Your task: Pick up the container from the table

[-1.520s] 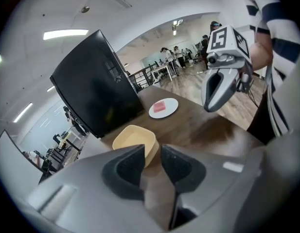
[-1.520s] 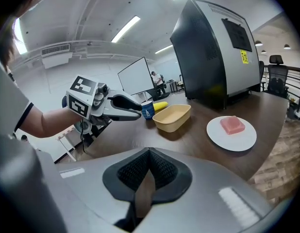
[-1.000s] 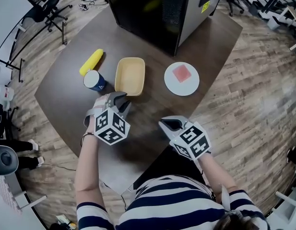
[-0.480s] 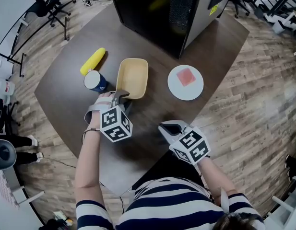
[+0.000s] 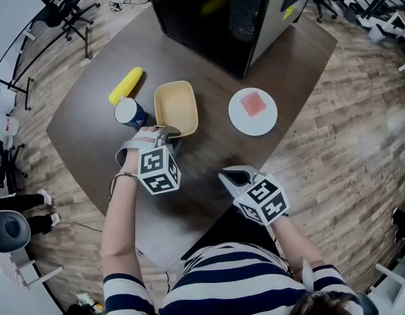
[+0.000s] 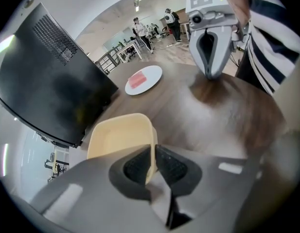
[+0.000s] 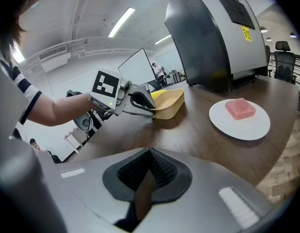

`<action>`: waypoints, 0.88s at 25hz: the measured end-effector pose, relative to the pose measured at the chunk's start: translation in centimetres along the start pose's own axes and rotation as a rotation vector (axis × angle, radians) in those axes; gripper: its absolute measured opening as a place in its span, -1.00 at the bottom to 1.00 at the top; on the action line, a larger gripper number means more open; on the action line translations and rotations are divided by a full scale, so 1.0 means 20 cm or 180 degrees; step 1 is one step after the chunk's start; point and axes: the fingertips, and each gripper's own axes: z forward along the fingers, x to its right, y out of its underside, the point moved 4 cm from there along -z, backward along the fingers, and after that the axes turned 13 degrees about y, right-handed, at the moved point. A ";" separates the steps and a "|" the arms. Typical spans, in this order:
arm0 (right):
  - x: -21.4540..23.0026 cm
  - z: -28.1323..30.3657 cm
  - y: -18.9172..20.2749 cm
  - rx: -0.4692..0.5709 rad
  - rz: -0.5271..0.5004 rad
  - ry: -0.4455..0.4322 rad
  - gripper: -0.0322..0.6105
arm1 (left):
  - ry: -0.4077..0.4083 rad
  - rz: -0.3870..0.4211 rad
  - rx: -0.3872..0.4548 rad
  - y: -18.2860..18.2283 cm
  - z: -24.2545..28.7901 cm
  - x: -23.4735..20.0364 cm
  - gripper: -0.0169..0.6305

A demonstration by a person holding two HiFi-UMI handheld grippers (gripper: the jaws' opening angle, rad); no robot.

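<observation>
The container (image 5: pixel 176 107) is a shallow cream-yellow tub near the middle of the brown table (image 5: pixel 84 130). My left gripper (image 5: pixel 168 135) is shut on its near rim. In the left gripper view the thin rim (image 6: pixel 152 154) is pinched between the two dark pads, and the tub (image 6: pixel 121 135) stretches away ahead. The right gripper view shows the tub (image 7: pixel 168 103) tilted in the left gripper (image 7: pixel 140 103), with a shadow under it. My right gripper (image 5: pixel 234 174) hovers over the table's near edge, shut and empty (image 7: pixel 149 171).
A white plate (image 5: pixel 253 120) with a pink block (image 5: pixel 253 104) lies right of the tub. A blue cup (image 5: pixel 130 112) and a yellow corn-shaped object (image 5: pixel 125 86) sit to its left. A large black case (image 5: pixel 215 12) stands behind.
The tub has shifted slightly left and turned with the left gripper, which holds its near rim. The right gripper has hardly moved.
</observation>
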 end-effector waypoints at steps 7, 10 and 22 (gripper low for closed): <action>-0.07 -0.05 0.02 0.0029 0.0059 0.0102 -0.91 | 0.0052 0.0063 0.0144 0.00 -0.10 0.10 -0.95; -0.12 -0.07 0.03 0.0045 0.0070 0.0147 -0.91 | 0.0058 0.0108 0.0139 0.02 -0.16 0.16 -0.95; -0.35 -0.16 0.03 0.0140 0.0084 0.0303 -0.91 | 0.0108 0.0156 0.0230 0.11 -0.43 0.53 -0.95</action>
